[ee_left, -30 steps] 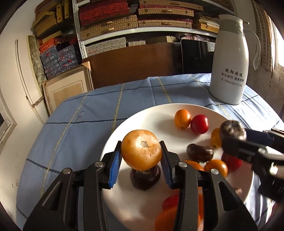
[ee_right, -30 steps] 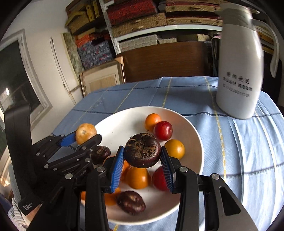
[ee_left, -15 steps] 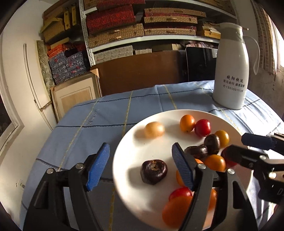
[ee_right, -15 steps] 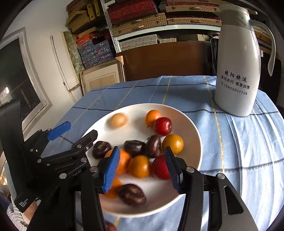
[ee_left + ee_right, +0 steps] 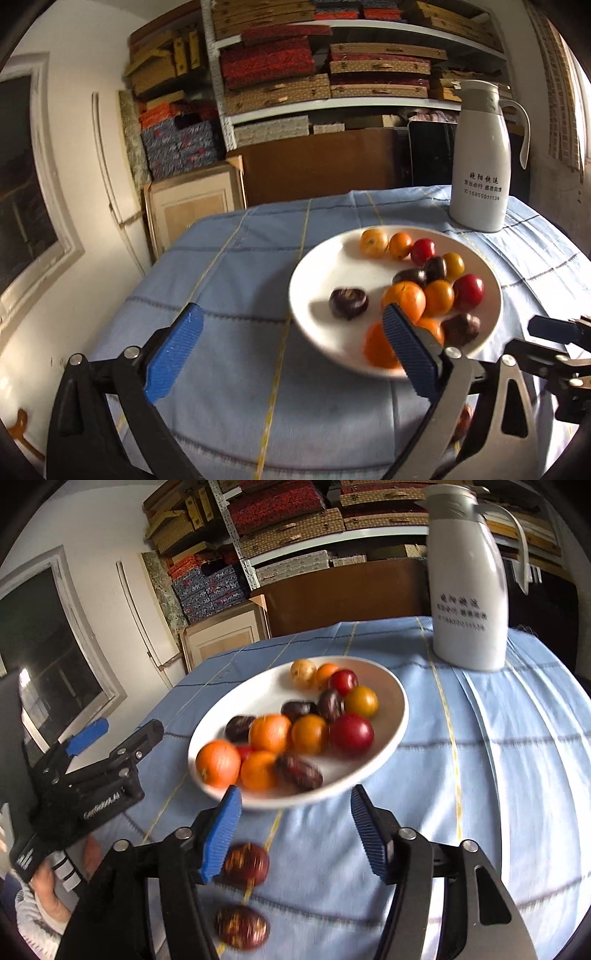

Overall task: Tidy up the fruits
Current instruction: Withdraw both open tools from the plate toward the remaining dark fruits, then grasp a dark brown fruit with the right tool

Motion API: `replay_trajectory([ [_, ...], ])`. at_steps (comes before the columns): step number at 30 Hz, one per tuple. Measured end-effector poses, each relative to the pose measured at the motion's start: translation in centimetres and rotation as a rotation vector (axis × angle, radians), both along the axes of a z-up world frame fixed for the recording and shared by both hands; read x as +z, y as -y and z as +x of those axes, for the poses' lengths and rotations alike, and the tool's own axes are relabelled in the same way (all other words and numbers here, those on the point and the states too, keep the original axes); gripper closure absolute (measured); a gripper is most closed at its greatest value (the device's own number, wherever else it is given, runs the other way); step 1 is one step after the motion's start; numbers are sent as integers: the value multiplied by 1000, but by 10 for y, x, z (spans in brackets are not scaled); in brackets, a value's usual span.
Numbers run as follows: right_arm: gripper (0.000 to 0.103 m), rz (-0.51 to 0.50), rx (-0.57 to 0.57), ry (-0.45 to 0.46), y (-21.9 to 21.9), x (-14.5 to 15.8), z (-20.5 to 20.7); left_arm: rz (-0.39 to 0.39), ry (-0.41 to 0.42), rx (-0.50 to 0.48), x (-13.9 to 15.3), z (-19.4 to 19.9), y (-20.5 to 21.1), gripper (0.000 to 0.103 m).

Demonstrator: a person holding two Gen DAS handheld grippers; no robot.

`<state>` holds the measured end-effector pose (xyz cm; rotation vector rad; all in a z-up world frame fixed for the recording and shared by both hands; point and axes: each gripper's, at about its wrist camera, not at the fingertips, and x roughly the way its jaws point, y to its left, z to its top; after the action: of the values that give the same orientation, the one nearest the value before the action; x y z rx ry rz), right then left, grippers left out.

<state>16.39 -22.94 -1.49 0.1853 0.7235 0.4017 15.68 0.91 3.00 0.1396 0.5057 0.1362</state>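
Both sets of fingers opening, empty. Next: lower right gripper [image 5: 295,830] over nearer dark fruit [image 5: 244,864] at surface's near edge (blurred), close gently, lift to plate [image 5: 391,716].

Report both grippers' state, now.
Left gripper: jaws opening, wide apart, holding nothing.
Right gripper: jaws opening, nothing held; a dark fruit lies on the cloth below them.

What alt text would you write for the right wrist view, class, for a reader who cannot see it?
A white plate of orange, red and dark fruits sits on a blue checked tablecloth, just beyond the right gripper, whose empty jaws are opening. Two dark fruits lie on the cloth near its left finger. A white jug stands behind; the left gripper is at left.
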Motion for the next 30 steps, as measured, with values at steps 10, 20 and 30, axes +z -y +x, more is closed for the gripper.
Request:
replay_trajectory([
  [10, 17, 25, 40, -38, 2, -16, -48, -76, -77, 38, -17, -34, -25, 5],
  [20, 12, -119, 105, -26, -27, -29, -67, -216, -172, 72, -32, -41, -55, 5],
  [30, 34, -191, 184, -57, -48, -38, -65, -137, -176, 52, -33, -40, -39, 5],
])
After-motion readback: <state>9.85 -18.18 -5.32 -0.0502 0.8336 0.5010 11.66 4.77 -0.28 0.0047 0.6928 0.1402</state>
